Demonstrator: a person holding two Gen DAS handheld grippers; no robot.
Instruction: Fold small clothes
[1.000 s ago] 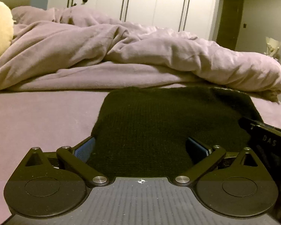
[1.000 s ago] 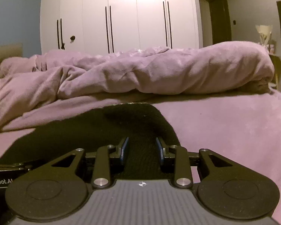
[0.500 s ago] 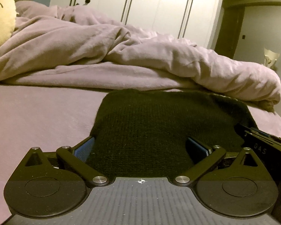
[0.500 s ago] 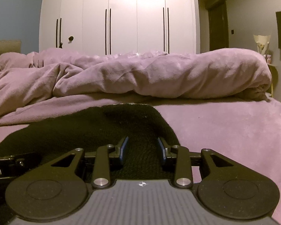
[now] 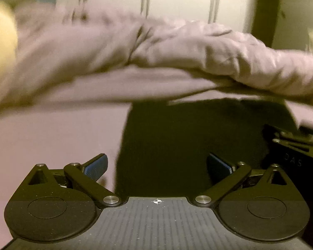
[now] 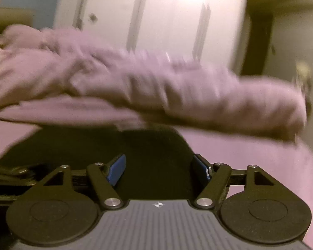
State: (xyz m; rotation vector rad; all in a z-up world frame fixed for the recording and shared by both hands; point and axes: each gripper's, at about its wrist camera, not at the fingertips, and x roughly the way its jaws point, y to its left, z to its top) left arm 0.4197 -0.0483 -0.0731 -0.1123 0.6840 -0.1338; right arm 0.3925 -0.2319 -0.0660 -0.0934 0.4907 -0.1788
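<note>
A black knitted garment (image 5: pixel 187 135) lies flat on the purple bed sheet (image 5: pixel 52 141). My left gripper (image 5: pixel 157 163) is open wide over the garment's near left edge, its pads clear of the cloth. In the right wrist view the same garment (image 6: pixel 152 145) spreads out under my right gripper (image 6: pixel 159 166). Its jaws are opening, with the cloth's near right edge lying between them and the blue pads not pressing on it. The right gripper (image 5: pixel 292 145) shows at the right edge of the left wrist view, and the left gripper (image 6: pixel 10 173) at the left of the right one. Both views are blurred.
A crumpled purple duvet (image 5: pixel 198 52) is heaped across the bed behind the garment. A yellow soft toy (image 5: pixel 0 41) sits at the far left. White wardrobe doors (image 6: pixel 167 20) and a dark doorway (image 6: pixel 256 41) stand behind the bed.
The right gripper's jaws have spread from a narrow gap to a wide one over the black cloth. Both views have tilted and blurred with motion. The left gripper stays open wide.
</note>
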